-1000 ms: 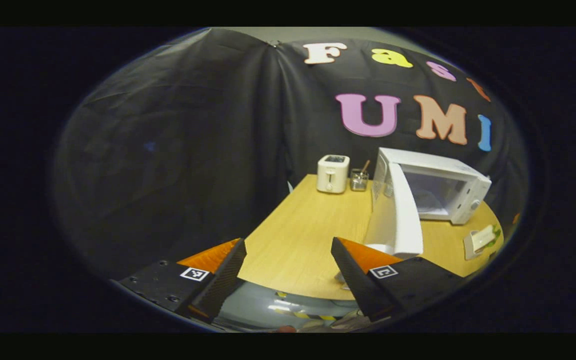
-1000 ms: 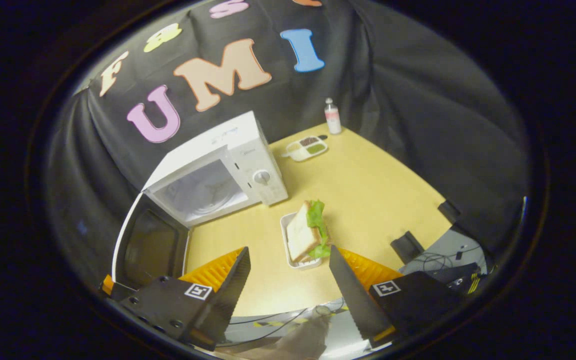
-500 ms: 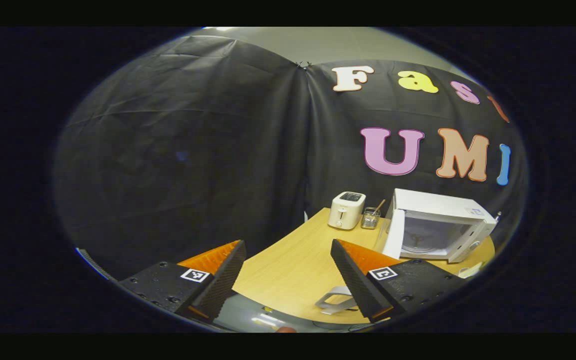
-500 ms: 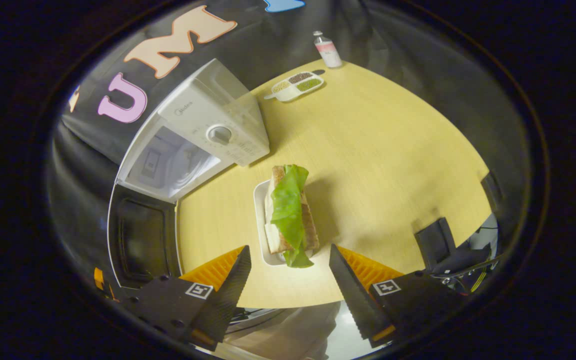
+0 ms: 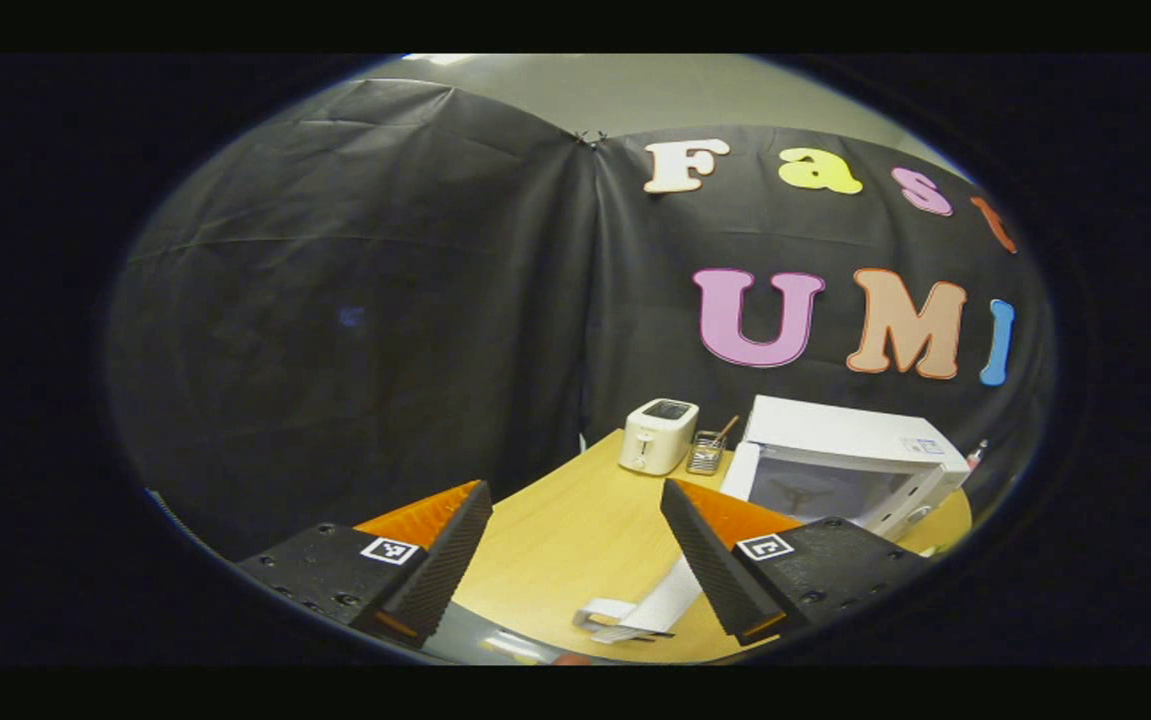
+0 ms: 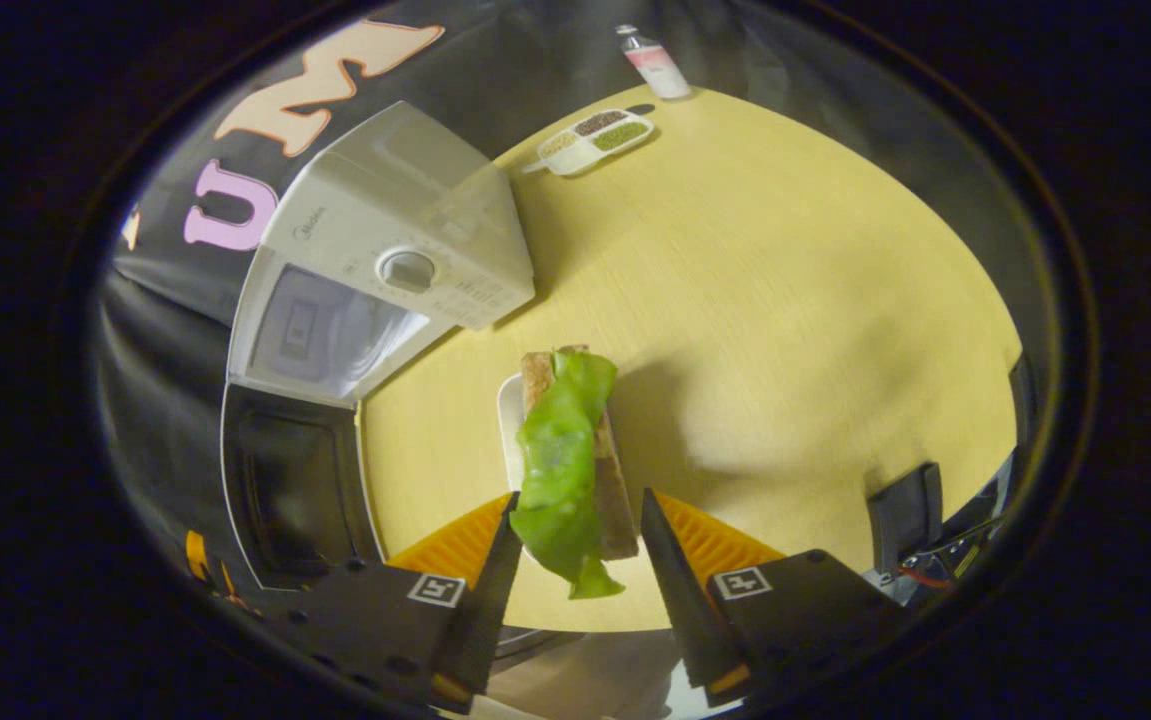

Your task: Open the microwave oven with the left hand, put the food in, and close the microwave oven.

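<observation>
Where the right gripper view looks down on the wooden table, a sandwich stands on edge in a small white tray, brown-crusted bread with a crumpled green lettuce leaf draped over its top and hanging off the near end. The right gripper has its two ridged fingers on either side of the sandwich's near end, close to it but with a gap showing, so the jaws stand open around it rather than clamped. Just beside the tray sits the white boxy microwave oven, a round dial on its control panel, its dark-windowed door swung wide open toward the table's near edge. Farther back lie a divided dish with dark and green fillings and a bottle with a pink label.

The left gripper view takes in the far side of the table: the microwave oven with its pale cavity open, a white toaster and a small clear holder with sticks between them. The left gripper hangs clear of the table edge, fingers wide apart and holding nothing.
</observation>
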The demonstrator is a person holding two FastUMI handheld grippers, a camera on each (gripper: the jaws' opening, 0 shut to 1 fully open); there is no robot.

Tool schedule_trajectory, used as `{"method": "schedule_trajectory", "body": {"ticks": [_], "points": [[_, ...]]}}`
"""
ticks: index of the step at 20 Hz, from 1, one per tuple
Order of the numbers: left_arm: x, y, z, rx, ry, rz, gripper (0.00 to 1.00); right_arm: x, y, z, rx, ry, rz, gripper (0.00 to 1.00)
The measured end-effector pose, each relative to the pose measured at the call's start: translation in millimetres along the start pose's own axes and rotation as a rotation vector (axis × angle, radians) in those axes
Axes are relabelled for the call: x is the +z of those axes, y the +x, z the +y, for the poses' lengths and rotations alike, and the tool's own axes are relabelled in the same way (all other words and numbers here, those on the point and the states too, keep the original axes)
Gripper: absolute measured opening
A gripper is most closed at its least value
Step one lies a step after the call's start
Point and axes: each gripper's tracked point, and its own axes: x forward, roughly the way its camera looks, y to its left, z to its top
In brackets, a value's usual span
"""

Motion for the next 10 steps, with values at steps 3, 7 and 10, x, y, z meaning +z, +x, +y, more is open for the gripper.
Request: {"method": "schedule_trajectory", "body": {"ticks": [3, 7, 10], "points": [[1, 4, -14, -0.017, -0.001, 0.005, 0.99, 2, -5, 1, 0.021, 0.016, 0.006, 0.59], [-1, 9, -25, -0.030, -0.013, 0.019, 1.00, 0, 0, 3, 0.048, 0.039, -0.006, 0.35], [-5, 11, -31, -0.042, -0.021, 0.039, 1.00, 1, -6, 6, 0.049, 0.046, -0.030, 0.35]]}}
